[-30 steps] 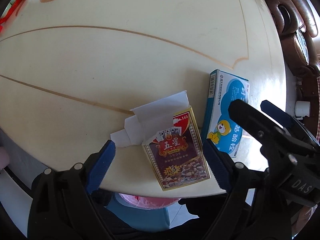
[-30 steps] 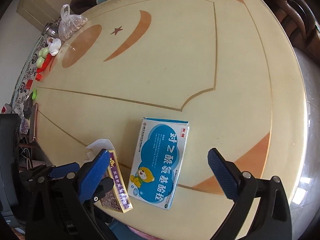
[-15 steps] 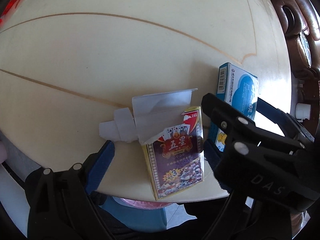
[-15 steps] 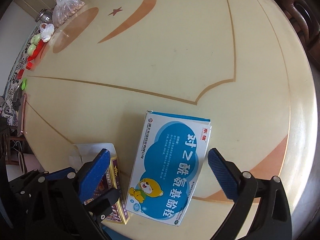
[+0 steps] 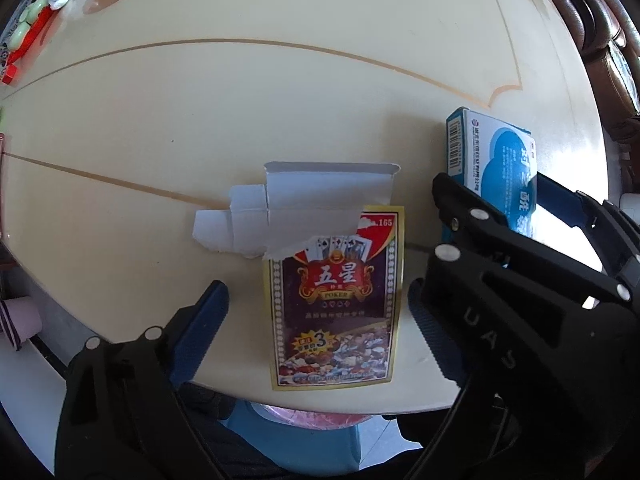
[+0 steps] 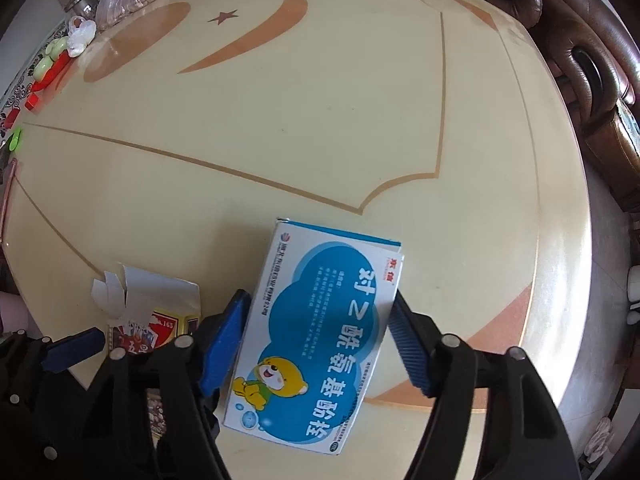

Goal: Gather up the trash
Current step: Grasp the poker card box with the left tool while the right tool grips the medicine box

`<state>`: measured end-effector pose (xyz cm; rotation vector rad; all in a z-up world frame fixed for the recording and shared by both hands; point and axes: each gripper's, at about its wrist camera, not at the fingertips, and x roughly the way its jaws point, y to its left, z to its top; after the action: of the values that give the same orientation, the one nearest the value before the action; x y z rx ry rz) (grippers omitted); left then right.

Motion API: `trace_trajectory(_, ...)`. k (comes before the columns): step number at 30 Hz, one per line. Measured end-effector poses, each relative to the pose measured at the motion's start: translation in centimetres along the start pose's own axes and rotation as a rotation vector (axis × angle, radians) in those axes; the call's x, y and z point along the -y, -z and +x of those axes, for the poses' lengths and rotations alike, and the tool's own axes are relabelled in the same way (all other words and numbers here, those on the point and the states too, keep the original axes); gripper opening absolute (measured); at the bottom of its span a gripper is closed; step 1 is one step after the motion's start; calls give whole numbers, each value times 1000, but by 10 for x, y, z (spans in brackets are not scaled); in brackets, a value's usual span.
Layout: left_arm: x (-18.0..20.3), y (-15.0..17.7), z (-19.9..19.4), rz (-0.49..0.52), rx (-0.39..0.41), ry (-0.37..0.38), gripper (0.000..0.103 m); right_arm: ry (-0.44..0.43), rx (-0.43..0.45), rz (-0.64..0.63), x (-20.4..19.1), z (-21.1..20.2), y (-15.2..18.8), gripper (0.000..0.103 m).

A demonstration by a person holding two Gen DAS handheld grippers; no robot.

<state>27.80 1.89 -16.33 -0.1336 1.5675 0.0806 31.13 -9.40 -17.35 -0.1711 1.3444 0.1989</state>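
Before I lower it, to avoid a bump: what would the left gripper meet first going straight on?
Probably the playing-card box, lying between the closing left gripper fingers, untouched; depth is unclear.

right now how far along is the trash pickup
Nothing looks collected yet. In hand: the right gripper is closing its jaws around the blue medicine box, and the left gripper is closing astride the torn card box, not touching it. Both boxes lie on the table. Left: lifting and binning them.
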Motion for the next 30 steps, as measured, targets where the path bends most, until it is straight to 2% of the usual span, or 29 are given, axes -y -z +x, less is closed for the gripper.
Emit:
trace_trajectory(4, -1, 3, -4, 14, 10, -18, 71, -3, 4, 3, -1, -4, 8, 66)
trace_trajectory(6, 2, 12, -6, 24, 17, -14, 60, -20, -1, 11, 1, -6, 10, 66)
trace_trajectory(8, 2, 13, -7, 32, 8, 13, 60, -29, 0, 16, 5, -9, 15, 66)
trace_trajectory(13, 3, 15, -14, 55, 39, 10, 60, -32, 12, 22, 7, -15, 21, 66)
trace_trajectory(18, 1, 28, -31, 99, 106, -22, 60, -34, 39, 17, 8, -32, 29, 65)
trace_trajectory(23, -1, 33, -38, 113, 122, -13, 60, -47, 55, 19, 3, -43, 37, 65)
trace_trajectory(30, -11, 38, -62, 135, 182, -11, 60, -50, 79, -7, -4, -61, 47, 65)
